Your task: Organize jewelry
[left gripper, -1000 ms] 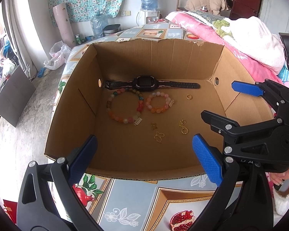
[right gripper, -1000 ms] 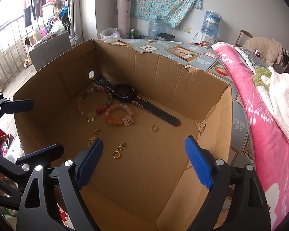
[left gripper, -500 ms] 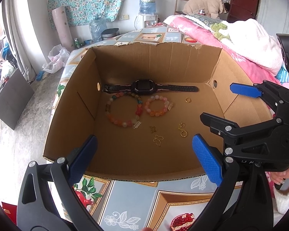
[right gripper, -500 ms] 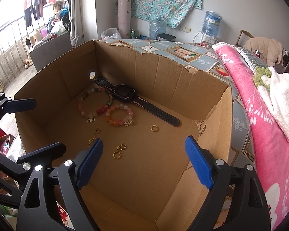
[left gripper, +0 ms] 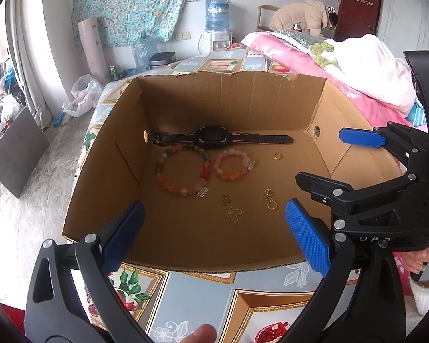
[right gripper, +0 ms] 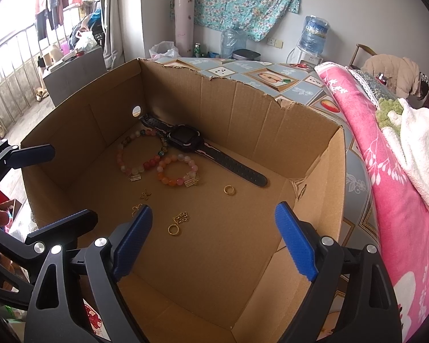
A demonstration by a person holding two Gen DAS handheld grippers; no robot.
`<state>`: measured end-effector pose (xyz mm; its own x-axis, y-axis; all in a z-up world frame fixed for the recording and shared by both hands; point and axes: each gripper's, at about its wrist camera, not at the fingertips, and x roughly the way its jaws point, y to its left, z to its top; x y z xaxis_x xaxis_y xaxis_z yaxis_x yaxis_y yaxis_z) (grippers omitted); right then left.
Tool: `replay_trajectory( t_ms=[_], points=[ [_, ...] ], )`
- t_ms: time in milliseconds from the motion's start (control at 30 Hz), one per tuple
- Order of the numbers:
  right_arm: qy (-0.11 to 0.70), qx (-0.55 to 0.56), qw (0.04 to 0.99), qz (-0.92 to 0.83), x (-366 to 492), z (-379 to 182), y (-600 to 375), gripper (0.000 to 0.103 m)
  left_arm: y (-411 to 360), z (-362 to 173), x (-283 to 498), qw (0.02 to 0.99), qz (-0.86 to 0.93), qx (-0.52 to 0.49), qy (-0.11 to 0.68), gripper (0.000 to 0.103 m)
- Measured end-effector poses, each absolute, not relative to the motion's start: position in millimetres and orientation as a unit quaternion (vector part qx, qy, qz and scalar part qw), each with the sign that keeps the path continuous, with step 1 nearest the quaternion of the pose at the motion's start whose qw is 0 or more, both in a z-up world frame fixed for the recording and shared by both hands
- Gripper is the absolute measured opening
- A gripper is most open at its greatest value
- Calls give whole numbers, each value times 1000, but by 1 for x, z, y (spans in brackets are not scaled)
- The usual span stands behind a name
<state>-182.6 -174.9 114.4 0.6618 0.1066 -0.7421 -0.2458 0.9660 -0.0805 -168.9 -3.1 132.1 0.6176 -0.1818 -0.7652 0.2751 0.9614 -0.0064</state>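
Observation:
An open cardboard box [left gripper: 108, 154] [right gripper: 243, 105] holds the jewelry on its floor. A black watch [left gripper: 213, 137] [right gripper: 186, 141] lies along the far wall. In front of it are a larger bead bracelet [left gripper: 159, 171] [right gripper: 121, 160] and a smaller one [left gripper: 228, 175] [right gripper: 168, 180]. A gold ring [left gripper: 277, 156] [right gripper: 229, 190], a gold charm on a ring [left gripper: 270, 201] [right gripper: 176, 225], a butterfly pendant [left gripper: 234, 214] and a small charm [left gripper: 226, 199] [right gripper: 146, 194] lie loose. My left gripper [left gripper: 214, 237] and right gripper [right gripper: 214, 243] hover open over the near rim, both empty.
The box sits on a table with a fruit-patterned cloth [left gripper: 203, 294]. A pink blanket and white towel [right gripper: 409, 154] lie to the right. A person in a beige coat [left gripper: 303, 20] bends over at the back of the room. A fingertip [left gripper: 203, 334] shows at the bottom edge.
A fingertip has come into the bottom edge of the left wrist view. Both grippers and the jewelry have stayed where they were.

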Motion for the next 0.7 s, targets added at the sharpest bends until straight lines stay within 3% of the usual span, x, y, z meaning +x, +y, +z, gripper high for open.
replay_trajectory(
  t_ms=[700],
  points=[
    [400,-88,907,98,-183,116,-176,85,-4,132,-166,889,-126,58,436,95]
  ],
)
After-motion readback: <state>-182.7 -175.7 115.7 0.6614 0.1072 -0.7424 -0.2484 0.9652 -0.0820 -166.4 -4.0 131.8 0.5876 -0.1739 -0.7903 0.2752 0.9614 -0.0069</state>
